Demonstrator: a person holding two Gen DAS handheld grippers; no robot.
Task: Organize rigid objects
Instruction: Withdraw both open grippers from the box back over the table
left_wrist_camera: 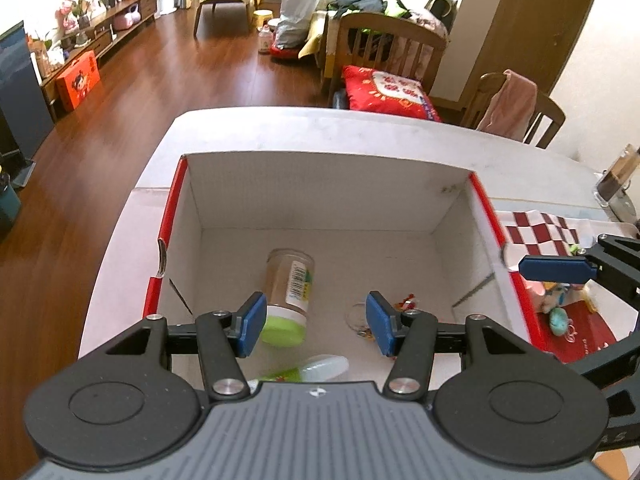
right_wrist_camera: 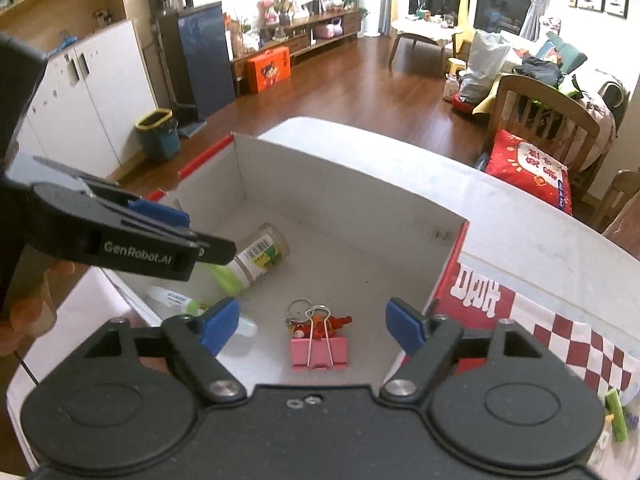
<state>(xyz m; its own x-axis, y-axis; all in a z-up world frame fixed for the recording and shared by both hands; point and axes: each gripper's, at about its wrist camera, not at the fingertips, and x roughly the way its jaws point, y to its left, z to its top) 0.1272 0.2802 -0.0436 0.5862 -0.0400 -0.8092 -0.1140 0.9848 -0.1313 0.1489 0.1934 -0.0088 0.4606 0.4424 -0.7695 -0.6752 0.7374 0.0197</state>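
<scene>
A white cardboard box [left_wrist_camera: 312,200] with red edges stands on the white table; it also shows in the right wrist view [right_wrist_camera: 340,192]. Inside lie a clear jar with a green lid [left_wrist_camera: 290,292] [right_wrist_camera: 256,258] on its side, a small white and green tube [left_wrist_camera: 316,368] [right_wrist_camera: 176,300], a keyring with a red charm [left_wrist_camera: 362,316] [right_wrist_camera: 316,318] and a pink binder clip [right_wrist_camera: 319,352]. My left gripper [left_wrist_camera: 316,326] is open and empty above the box, over the jar's lid end. My right gripper [right_wrist_camera: 312,326] is open and empty above the binder clip.
A red and white checked cloth [left_wrist_camera: 540,232] [right_wrist_camera: 560,336] lies right of the box with small toys [left_wrist_camera: 560,316] on it. A green clip [right_wrist_camera: 616,416] lies at the right edge. A dark jar [left_wrist_camera: 616,184] stands far right. Chairs and a red cushion [left_wrist_camera: 388,92] are behind the table.
</scene>
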